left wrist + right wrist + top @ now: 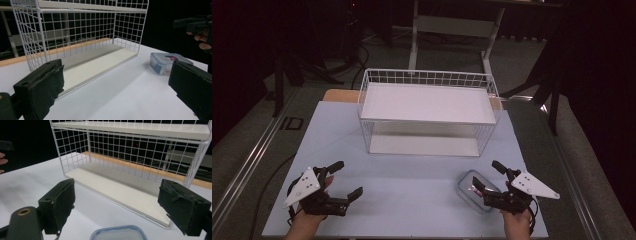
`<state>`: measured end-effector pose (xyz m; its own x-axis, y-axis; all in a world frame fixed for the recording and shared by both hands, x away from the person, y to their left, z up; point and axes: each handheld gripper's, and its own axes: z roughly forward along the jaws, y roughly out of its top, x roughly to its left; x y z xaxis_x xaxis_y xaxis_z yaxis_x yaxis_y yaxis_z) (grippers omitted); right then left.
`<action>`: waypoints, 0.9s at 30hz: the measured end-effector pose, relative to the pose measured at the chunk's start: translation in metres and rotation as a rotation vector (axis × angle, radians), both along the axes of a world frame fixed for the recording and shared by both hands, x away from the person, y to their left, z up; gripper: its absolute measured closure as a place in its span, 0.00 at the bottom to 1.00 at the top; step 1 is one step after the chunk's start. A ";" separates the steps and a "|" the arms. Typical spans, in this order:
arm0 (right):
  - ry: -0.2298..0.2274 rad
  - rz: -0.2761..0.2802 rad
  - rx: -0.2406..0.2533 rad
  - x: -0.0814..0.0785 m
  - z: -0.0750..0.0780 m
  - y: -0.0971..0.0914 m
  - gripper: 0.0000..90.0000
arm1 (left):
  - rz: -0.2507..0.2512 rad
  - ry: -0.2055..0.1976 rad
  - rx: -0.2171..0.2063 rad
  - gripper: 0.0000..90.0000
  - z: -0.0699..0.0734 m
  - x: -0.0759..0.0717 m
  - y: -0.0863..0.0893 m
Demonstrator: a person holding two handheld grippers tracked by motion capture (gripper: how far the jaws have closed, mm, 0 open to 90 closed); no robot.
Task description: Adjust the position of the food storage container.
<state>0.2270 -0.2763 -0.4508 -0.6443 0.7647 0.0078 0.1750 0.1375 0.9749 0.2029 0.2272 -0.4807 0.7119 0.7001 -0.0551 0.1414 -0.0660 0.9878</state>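
One white wire rack (428, 112) with two shelves is noted at the far middle of the worktop (412, 190). One lidded clear container (473, 188) lies just before the right tool (492, 181), unobstructed. Both tools, left tool (347, 180) included, are held wide open, gripping nothing.

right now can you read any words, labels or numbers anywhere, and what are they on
Nothing can be read for certain.
Label on the lid of the clear box: a small red and blue sticker, too small and blurred to read.
Dark mark on the floor left of the table, seen in the high view: it looks like "ID", but it is too dim to be sure.
Wire shelf rack: no writing.
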 end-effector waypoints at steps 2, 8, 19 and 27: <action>-0.008 0.002 0.000 -0.002 0.001 0.000 0.16 | -0.001 0.001 0.001 0.01 0.000 0.000 0.000; -0.012 0.046 0.019 -0.006 0.016 0.002 0.15 | -0.007 -0.012 0.008 0.01 0.001 -0.001 -0.002; 0.101 0.139 -0.024 -0.005 0.010 -0.017 0.38 | -0.019 0.001 0.005 0.01 -0.002 0.002 -0.005; 0.181 0.151 -0.122 -0.018 -0.009 -0.036 0.71 | -0.024 0.001 0.019 0.01 -0.002 0.002 -0.008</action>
